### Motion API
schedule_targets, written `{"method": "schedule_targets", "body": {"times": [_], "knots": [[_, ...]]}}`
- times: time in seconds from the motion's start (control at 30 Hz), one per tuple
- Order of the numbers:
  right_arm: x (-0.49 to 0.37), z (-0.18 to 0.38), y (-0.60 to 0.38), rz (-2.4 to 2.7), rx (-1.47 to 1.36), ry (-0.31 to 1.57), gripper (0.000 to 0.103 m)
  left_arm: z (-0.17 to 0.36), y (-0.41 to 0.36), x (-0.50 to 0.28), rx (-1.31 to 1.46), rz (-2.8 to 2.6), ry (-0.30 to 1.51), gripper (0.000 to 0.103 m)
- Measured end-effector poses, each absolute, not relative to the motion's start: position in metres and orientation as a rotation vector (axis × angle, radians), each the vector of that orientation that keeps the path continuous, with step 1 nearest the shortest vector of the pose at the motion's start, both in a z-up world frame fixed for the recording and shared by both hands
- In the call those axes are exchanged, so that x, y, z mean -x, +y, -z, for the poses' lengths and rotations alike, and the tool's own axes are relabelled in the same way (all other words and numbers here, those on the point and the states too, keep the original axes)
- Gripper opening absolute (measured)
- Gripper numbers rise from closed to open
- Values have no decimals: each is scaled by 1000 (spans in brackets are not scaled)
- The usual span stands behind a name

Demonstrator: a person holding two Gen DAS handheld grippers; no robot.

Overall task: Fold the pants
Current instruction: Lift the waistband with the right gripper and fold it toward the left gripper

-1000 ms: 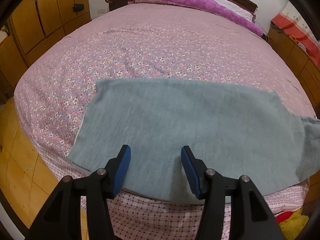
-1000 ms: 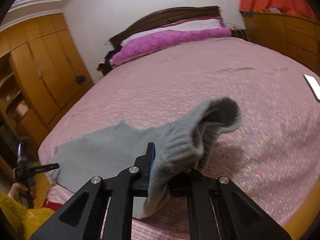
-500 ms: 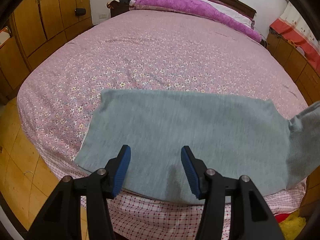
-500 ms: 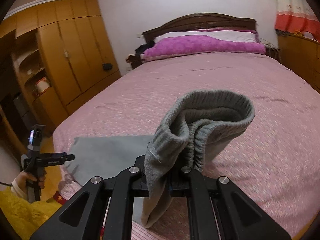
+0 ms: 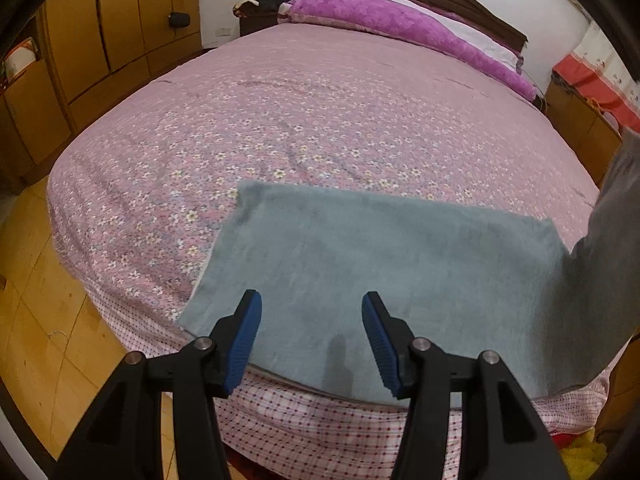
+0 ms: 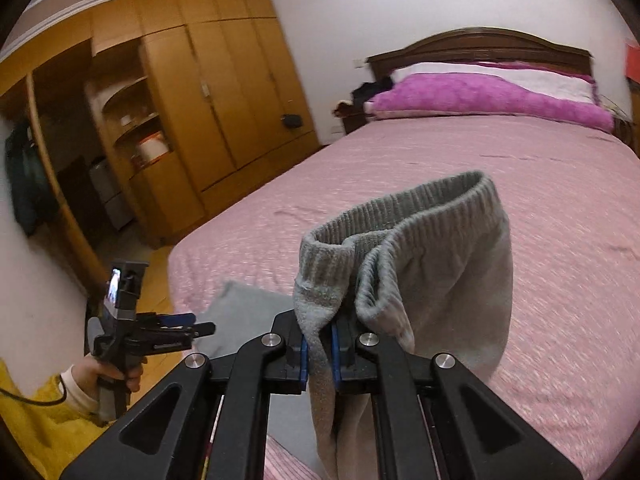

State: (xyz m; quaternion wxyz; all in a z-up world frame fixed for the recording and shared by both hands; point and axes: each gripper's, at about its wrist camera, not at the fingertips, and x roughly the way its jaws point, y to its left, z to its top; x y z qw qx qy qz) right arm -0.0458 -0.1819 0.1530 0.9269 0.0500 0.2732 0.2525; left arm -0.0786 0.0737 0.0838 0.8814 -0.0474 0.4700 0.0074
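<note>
right gripper (image 6: pixel 320 350): clamped tight on the ribbed waistband (image 6: pixel 400 208) of the grey pants (image 5: pixel 400 280), at 6 o'clock in the right wrist view
left gripper (image 5: pixel 311 340): fingers apart, nothing between them, hanging over the near edge of the cloth
pants: most lies flat on the bed (image 5: pixel 320 120) from 6 toward 3 o'clock; the held end rises at 3 o'clock
changed: a second ago the waistband end lay lower and further right; it has been lifted and carried toward the wardrobe (image 6: pixel 208 100) side
meaning: the fold-over seems under way, not yet laid down
</note>
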Motion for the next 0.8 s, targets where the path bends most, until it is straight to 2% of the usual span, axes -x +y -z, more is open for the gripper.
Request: {"method": "schedule_targets", "body": {"times": [0.43,0.8], "knots": [[7,-132,-101,-672,-56,633,1,-85,100,84,141,-59,968,55],[-22,-53,-35,-706,55,894,3,-66,109,82,173,-54,1011,55]]}}
